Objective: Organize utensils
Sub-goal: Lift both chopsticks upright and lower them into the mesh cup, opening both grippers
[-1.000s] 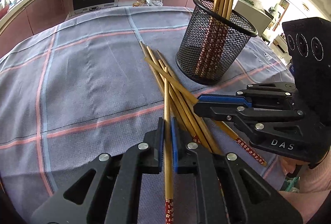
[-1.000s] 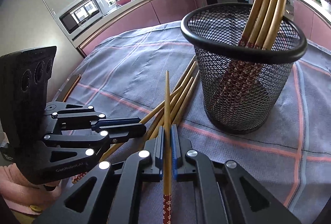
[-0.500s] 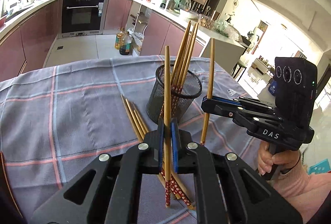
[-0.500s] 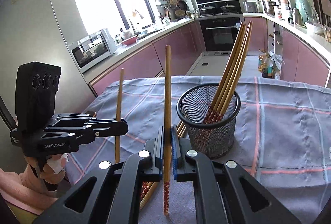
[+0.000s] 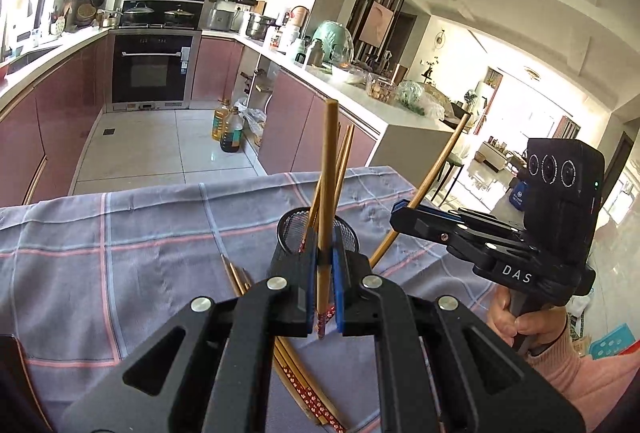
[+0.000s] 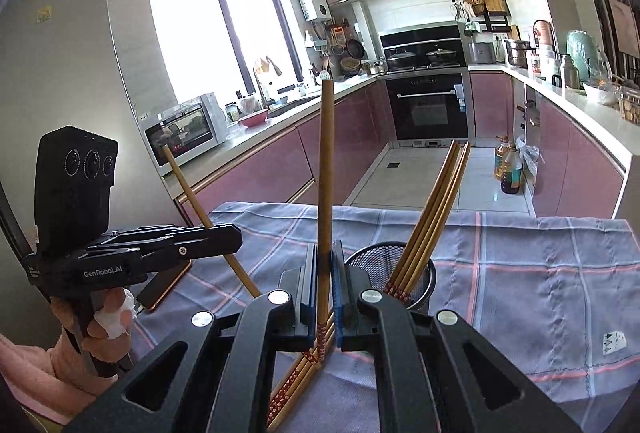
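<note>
Checked tablecloth (image 5: 120,233) spans the field below both jaws; on it, ahead of and just below the left gripper (image 5: 325,297), stands the black mesh cup (image 5: 294,229), already holding a lean of chopsticks (image 6: 436,201). From the right gripper (image 6: 326,293) the same cup sits just ahead and to the right of the jaws. Loose chopsticks (image 5: 304,389) lie flat on the cloth beneath both jaw sets, patterned red ends nearest the cameras. Left jaws narrow, clamped on one chopstick (image 5: 329,193) held near upright, gripped low, just above its red patterned end, plain tip pointing up. Right jaws likewise narrow, pinching a second chopstick (image 6: 325,173) at about the same low station, also near vertical. Handling judgement: sticks look like lacquered bamboo or wood, so light, stiff, thin and probably slick; a low grip leaves a long free length above the pads, so any twist in the pinch would swing the tip widely. Likely best held square across the pads, and lowered red end first through the cup mouth, clear of the sticks leaning inside. Not resolved: the cup's base and most of its wall are hidden behind the jaws in both views; count of loose sticks under the grippers uncertain, since they overlap and run out of frame; whether the held sticks' lower ends are clear of the cloth cannot be told. A flat dark object (image 6: 164,285) lies left of the right jaws, identity unclear.
</note>
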Action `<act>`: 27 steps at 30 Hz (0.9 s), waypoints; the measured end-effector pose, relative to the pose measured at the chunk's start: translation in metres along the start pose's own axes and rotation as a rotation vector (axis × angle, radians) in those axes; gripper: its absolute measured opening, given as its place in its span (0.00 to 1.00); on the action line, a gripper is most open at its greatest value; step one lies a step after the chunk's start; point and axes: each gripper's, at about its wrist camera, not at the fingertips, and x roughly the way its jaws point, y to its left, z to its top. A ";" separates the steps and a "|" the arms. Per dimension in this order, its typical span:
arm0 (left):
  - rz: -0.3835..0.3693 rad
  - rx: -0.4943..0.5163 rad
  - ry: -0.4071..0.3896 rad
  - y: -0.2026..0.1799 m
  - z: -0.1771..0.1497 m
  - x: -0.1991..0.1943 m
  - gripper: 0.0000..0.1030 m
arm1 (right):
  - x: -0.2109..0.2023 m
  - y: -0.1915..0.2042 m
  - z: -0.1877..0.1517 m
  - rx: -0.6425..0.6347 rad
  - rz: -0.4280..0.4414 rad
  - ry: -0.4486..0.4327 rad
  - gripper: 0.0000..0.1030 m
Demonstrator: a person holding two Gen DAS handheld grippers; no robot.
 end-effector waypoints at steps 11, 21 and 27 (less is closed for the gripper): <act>0.004 0.039 -0.103 -0.018 0.056 0.000 0.07 | -0.013 -0.006 0.038 -0.034 -0.037 -0.075 0.05; 0.066 0.071 -0.103 -0.033 0.069 0.018 0.07 | 0.005 -0.011 0.046 -0.039 -0.061 -0.067 0.05; 0.099 0.082 -0.059 -0.034 0.064 0.037 0.07 | 0.025 -0.017 0.040 -0.029 -0.069 -0.010 0.05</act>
